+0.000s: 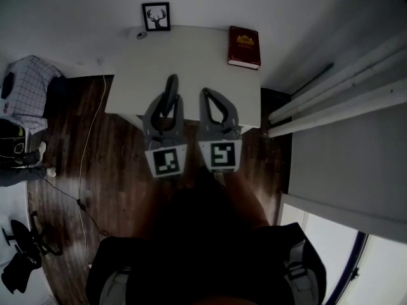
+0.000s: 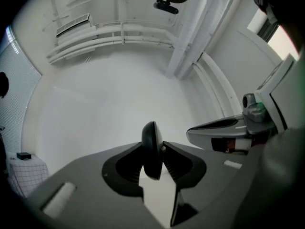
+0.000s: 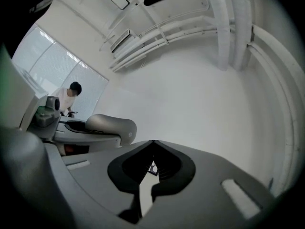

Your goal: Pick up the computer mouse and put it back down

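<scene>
Left gripper clamped across flanks of smooth black plastic computer mouse: probably light, rigid, slippery. Right gripper closed, empty.

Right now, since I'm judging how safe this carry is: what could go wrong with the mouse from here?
The left claw pinches the mouse on edge across its rounded shell; it could twist or slip out. It seems to hang over the white table, so a slip means a hard drop. The shut right claw sits close beside and could knock it.
</scene>
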Tool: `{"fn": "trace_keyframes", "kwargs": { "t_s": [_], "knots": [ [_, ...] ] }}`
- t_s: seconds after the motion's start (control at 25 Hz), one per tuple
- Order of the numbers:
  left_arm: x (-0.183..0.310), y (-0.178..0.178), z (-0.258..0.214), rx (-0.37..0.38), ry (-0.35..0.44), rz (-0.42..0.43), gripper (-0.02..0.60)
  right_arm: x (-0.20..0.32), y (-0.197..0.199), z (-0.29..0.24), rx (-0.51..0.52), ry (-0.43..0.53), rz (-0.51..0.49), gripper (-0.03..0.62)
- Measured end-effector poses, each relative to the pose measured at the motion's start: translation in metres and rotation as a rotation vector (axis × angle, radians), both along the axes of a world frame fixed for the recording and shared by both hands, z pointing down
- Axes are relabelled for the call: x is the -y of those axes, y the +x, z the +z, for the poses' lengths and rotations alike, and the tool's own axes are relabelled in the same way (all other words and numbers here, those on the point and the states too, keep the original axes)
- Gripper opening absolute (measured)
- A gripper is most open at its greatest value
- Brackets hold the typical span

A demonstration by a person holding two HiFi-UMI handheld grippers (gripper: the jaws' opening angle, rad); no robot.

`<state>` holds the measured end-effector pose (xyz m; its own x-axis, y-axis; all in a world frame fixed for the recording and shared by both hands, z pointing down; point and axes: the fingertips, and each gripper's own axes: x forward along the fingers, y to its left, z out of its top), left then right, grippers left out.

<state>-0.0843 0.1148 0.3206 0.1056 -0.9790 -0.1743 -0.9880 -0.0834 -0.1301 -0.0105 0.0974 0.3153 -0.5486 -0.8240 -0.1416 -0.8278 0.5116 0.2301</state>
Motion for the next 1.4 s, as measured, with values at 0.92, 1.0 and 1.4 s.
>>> {"fn": "trace_keyframes", "kwargs": {
  "t_s": [0.92, 1.0, 1.4],
  "knots": [
    [-0.052, 0.027, -0.046, -0.067, 0.101, -0.018, 0.123, -0.041, 0.046, -0.007, -0.025, 0.011, 0.018, 0.014],
    [-0.051, 0.03, -0.051, -0.06, 0.114, -0.024, 0.123, -0.038, 0.05, -0.009, -0.022, 0.007, 0.01, 0.014],
    [-0.04, 0.051, -0.046, -0.034, 0.082, -0.048, 0.123, -0.029, 0.059, -0.014, -0.036, 0.012, -0.033, 0.014]
  ]
}}
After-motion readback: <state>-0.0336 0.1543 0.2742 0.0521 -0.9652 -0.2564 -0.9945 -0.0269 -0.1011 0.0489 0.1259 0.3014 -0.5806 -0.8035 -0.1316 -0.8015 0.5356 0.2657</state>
